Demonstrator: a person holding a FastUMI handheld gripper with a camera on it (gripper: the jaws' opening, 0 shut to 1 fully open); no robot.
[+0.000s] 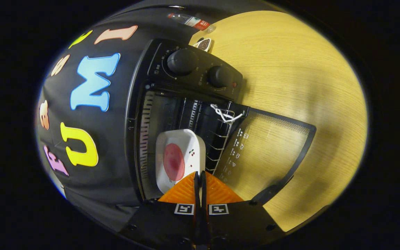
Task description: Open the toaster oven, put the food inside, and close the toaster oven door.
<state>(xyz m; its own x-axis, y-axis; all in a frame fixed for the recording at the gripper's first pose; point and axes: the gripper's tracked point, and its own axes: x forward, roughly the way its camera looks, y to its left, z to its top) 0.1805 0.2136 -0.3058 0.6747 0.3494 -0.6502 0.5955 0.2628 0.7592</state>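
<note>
- We are holding the gripper (200,178) rolled sideways, pointing into the open toaster oven (172,114).
- Our fingers (185,191) are pressing together at the near edge of the white dish (181,158); we cannot tell whether they are pinching its rim.
- The dish, carrying a round pink slice (173,161), is sitting on the wire rack (221,139) inside.
- The glass door (266,152) is lying open over the wooden table (297,86).

Not much here can actually be read. The toaster oven (186,104) carries small white marks around its two knobs (182,61), too tiny to make out. Its open glass door (266,149) shows a column of little white icons, shapes only. A bottle (191,21) lying beyond the oven has a red label with blurred print. The gripper (200,178), fingers pressed together, bears two square black-and-white markers.
</note>
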